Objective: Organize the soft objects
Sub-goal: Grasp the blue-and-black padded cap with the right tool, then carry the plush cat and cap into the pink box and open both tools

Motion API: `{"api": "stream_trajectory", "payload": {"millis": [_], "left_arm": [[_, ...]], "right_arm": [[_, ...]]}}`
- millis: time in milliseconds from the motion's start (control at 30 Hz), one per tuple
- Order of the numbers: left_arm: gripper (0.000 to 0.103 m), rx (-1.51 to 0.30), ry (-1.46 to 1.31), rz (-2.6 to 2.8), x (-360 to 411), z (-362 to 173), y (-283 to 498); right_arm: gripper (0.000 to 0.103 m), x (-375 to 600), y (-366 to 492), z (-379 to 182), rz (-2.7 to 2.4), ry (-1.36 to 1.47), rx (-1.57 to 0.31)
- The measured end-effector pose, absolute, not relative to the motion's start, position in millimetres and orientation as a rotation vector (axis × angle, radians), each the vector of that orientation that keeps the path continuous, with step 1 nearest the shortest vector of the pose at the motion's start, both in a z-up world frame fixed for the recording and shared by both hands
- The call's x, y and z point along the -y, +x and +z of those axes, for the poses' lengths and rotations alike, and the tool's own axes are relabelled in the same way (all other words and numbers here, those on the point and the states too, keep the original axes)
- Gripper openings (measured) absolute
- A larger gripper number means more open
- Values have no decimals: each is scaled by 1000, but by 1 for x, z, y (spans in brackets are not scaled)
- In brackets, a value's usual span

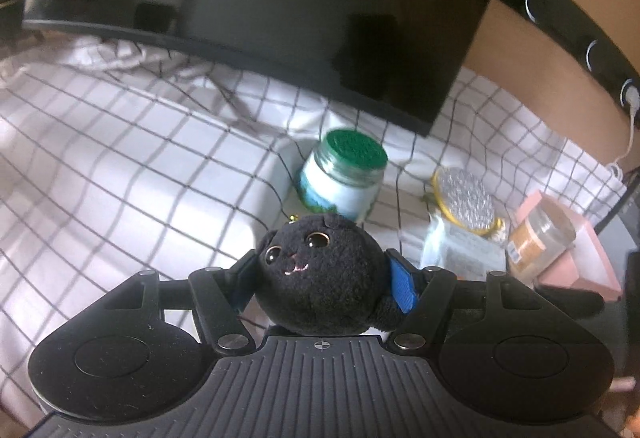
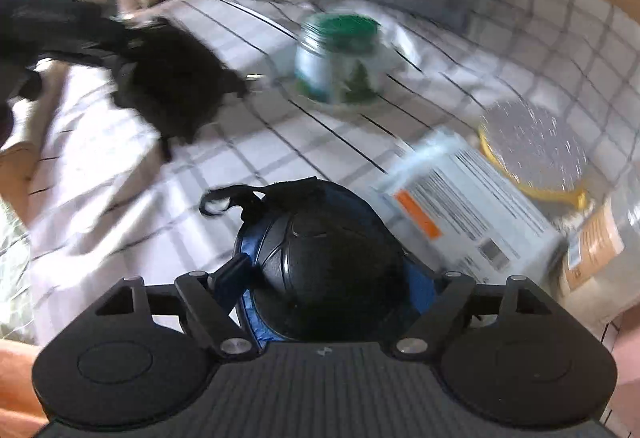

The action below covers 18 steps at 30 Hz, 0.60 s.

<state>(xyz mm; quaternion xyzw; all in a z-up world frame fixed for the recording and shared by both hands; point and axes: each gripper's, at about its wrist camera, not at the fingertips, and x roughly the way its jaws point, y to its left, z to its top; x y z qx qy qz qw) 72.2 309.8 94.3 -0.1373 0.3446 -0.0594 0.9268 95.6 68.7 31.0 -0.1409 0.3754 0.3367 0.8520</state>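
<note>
Holding, left gripper point(image 1: 320, 278): black plush point(image 1: 316, 274), clamped above the checked cloth point(image 1: 120, 158). Right gripper point(image 2: 328, 274): clamped on black ball point(image 2: 324, 274). You should keep both squeezes light, clear the green-lidded jar point(image 1: 344, 174).

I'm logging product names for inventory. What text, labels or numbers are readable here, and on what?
No text is legible in either view.
White packet: orange block, printed lines, small code; too blurred.
Green-lidded jar: picture label, no readable words.
Clear jar: tan label, too small.
</note>
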Motion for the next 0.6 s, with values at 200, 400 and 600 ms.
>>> {"api": "stream_trajectory", "payload": {"millis": [200, 400, 600], "left_arm": [[71, -658, -288, -151, -310, 115, 85], [71, -510, -173, -216, -283, 178, 131], [71, -350, -70, -255, -236, 250, 181]], "right_arm": [[80, -70, 76, 79, 710, -339, -636], [80, -37, 114, 157, 557, -292, -483], [80, 30, 153, 225, 327, -247, -378]]}}
